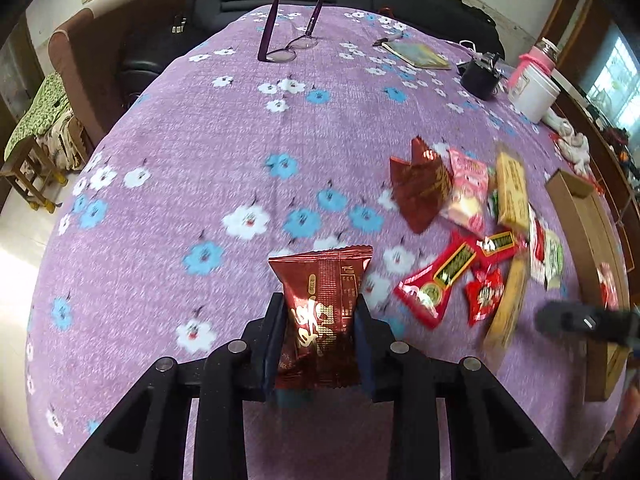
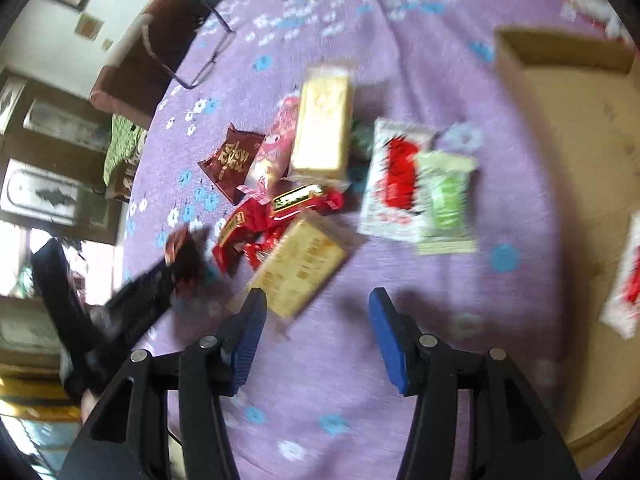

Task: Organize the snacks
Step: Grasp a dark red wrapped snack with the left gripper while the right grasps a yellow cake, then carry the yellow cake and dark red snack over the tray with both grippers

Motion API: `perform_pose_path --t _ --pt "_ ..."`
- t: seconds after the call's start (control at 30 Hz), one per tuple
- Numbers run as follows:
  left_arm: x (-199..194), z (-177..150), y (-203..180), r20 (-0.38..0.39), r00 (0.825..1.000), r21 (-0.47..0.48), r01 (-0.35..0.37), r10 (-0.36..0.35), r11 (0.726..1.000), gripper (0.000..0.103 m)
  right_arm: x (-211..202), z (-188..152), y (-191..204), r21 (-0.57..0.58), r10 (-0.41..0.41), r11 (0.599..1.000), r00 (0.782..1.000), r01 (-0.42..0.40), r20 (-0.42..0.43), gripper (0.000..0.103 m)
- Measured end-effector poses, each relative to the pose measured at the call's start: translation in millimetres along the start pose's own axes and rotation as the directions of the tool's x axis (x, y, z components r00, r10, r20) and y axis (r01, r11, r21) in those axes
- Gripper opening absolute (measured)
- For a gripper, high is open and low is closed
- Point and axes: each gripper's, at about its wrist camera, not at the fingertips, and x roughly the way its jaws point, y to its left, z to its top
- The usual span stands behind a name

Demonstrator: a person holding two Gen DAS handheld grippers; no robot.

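My left gripper (image 1: 320, 312) is shut on a dark red snack packet (image 1: 322, 304) and holds it above the purple flowered tablecloth (image 1: 200, 160). It also shows in the right wrist view (image 2: 186, 256). A pile of snacks lies to its right: another dark red packet (image 1: 420, 184), a pink packet (image 1: 468, 192), a yellow bar (image 1: 512, 192) and red packets (image 1: 444, 276). My right gripper (image 2: 316, 316) is open and empty, just above the cloth near a yellow box (image 2: 300, 264). A white-red packet (image 2: 396, 180) and a green packet (image 2: 444, 200) lie ahead.
A cardboard box (image 2: 580, 160) sits at the right with a white-red packet (image 2: 628, 284) inside; it also shows in the left wrist view (image 1: 592, 232). Glasses (image 1: 288, 48), a booklet (image 1: 420, 54), a black camera (image 1: 480, 74) and a white jar (image 1: 534, 92) stand at the far side.
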Motion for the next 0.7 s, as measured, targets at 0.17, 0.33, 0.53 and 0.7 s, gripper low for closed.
perform_pose_path --t 0.17,0.33,0.53,0.7 --pt "-3.9 -6.6 4.3 -0.005 1.0 0.015 0.012 -0.012 1.0 0.033 16.1 10.5 10.3 0.076 -0.026 0.997 0.999 0.024 0.027 0.062" --pt "-5.2 -10.5 3.5 0.008 1.0 0.045 0.016 -0.016 0.999 0.033 29.4 14.8 41.3 -0.041 -0.186 0.981 0.982 0.188 0.035 0.058" --pt "-7.1 -14.5 3.7 0.022 0.999 0.073 0.03 -0.032 0.997 0.033 26.7 -7.0 48.8 -0.175 -0.236 0.955 0.971 0.238 0.032 0.031" --pt "-15.3 -33.5 -6.2 0.018 0.998 0.112 0.055 -0.057 0.992 0.033 16.8 -40.8 49.8 -0.348 -0.349 0.872 0.936 0.344 0.051 0.031"
